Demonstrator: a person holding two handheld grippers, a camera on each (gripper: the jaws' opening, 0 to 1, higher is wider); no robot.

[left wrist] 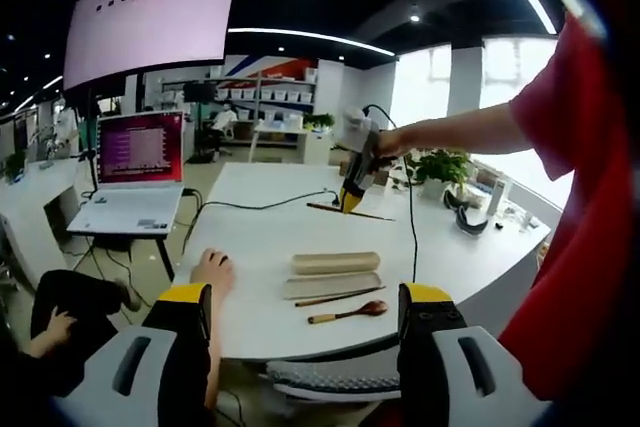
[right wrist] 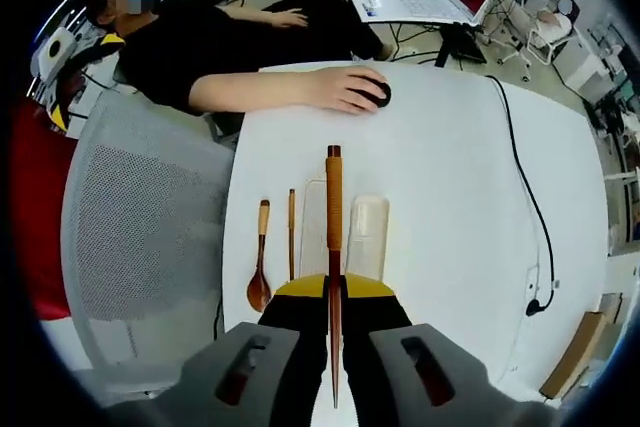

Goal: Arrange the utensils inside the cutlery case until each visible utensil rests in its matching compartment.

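Right gripper [right wrist: 334,292] clamps slim wooden chopstick [right wrist: 334,237] above beige oblong case [right wrist: 354,235]

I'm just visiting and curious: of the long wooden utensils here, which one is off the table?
The chopstick clamped in the right gripper. The wooden spoon and the other chopstick lie flat on the white table beside the case.

chopstick [right wrist: 333,247] lower length hidden between right gripper [right wrist: 334,292] jaws, case tray [right wrist: 315,217] partly covered by chopstick, lid [right wrist: 366,237] near end behind gripper, seated person's hand [right wrist: 345,89] covering mouse [right wrist: 378,93]
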